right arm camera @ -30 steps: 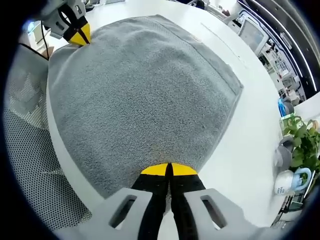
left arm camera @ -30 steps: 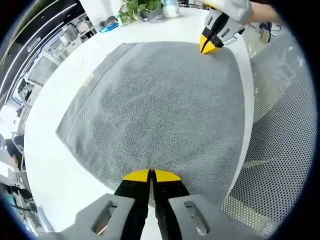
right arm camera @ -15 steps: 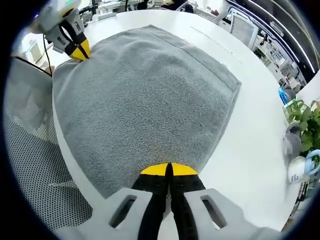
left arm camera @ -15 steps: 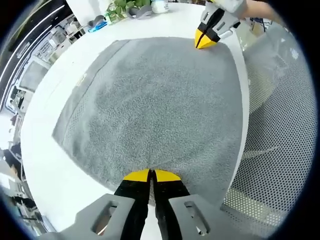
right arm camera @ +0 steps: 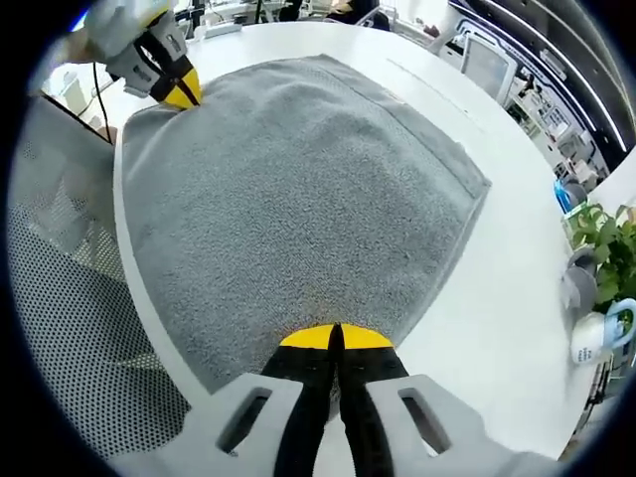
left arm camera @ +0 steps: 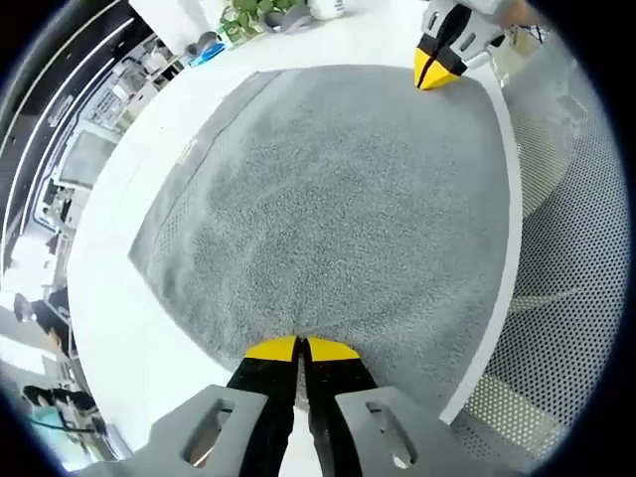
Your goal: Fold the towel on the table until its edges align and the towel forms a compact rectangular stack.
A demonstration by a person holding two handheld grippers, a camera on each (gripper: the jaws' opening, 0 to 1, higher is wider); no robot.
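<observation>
Towel (left arm camera: 338,209) flat as before, both tongs (left arm camera: 300,350) (right arm camera: 334,338) still apparently clamped on its corners.

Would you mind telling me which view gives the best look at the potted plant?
The right gripper view: the potted plant shows leaves and stems at the right edge, beyond the towel. In the left gripper view, the plant is small and cut off at the top.

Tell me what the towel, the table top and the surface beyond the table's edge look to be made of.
Towel: grey terry cloth, judging by its nubby looped pile and a flatter woven band near one end. Table: smooth white top with a mild sheen, probably laminate or painted board; the look leaves it open. Surface beyond the table's edge: grey sheet with regular small holes, seemingly perforated metal or mesh.
</observation>
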